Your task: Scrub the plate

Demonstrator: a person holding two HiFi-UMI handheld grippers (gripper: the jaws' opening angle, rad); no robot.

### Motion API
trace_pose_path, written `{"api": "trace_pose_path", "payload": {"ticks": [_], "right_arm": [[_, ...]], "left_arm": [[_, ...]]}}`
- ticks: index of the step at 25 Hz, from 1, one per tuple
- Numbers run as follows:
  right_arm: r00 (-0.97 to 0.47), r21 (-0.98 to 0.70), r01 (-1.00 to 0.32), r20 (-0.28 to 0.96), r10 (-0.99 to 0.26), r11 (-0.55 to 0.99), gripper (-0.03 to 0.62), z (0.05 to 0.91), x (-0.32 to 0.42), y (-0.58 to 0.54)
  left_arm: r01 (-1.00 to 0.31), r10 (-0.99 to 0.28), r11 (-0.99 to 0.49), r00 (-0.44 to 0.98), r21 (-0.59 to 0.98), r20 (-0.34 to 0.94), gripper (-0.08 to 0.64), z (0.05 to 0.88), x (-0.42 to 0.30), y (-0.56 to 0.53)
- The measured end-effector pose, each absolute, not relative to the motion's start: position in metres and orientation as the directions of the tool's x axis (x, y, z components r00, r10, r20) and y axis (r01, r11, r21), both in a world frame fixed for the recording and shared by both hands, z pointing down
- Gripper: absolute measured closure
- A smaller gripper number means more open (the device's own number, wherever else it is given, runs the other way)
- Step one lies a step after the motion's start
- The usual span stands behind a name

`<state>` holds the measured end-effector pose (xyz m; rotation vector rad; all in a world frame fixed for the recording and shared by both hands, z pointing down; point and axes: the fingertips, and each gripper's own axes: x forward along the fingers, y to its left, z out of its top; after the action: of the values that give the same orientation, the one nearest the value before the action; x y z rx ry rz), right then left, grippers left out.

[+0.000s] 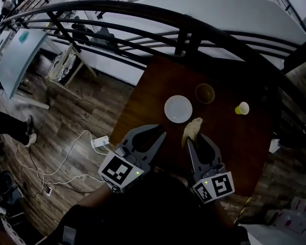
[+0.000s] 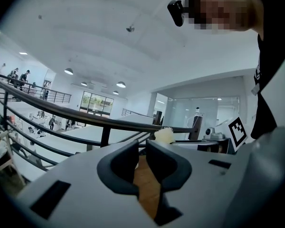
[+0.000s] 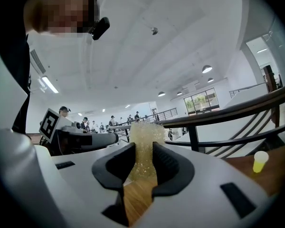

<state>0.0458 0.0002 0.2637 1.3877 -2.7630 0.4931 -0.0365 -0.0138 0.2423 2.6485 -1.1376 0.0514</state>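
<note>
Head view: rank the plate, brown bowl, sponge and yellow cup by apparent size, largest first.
1. White plate.
2. Brown bowl and sponge: alike, sponge possibly nearer the camera, so unranked.
3. Yellow cup.

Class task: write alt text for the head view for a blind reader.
From above, the right gripper holds a yellowish sponge beside a white plate on a dark wooden table. The left gripper is empty; a brown bowl and yellow cup stand farther off.

You won't find any word, number or brand to read here. The only print is black-and-white coded squares on the left cube [image 1: 121, 171] and right cube [image 1: 214, 186] of your tongs.
</note>
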Motion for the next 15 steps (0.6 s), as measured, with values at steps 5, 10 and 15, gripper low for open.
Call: {"api": "trace_pose_path", "payload": {"ticks": [5, 10, 15], "right_arm": [[-0.608, -0.254, -0.785, 0.139, -0.781, 0.566, 0.466, 0.259, 0.036, 0.005], [-0.613, -0.253, -0.782, 0.140, -0.778, 0.570, 0.466, 0.263, 0.022, 0.004], [-0.616, -0.266, -0.778, 0.145, -0.774, 0.570, 0.466, 0.264, 0.014, 0.008]], "left_arm": [[-0.712, -0.697, -0.669, 0.701, 0.214, 0.152, 0.503, 0.245, -0.041, -0.011], [-0.689, -0.654, -0.679, 0.725, 0.254, 0.217, 0.503, 0.263, -0.045, -0.005], [-0.691, -0.663, -0.683, 0.722, 0.236, 0.198, 0.503, 0.260, -0.052, -0.002]]}}
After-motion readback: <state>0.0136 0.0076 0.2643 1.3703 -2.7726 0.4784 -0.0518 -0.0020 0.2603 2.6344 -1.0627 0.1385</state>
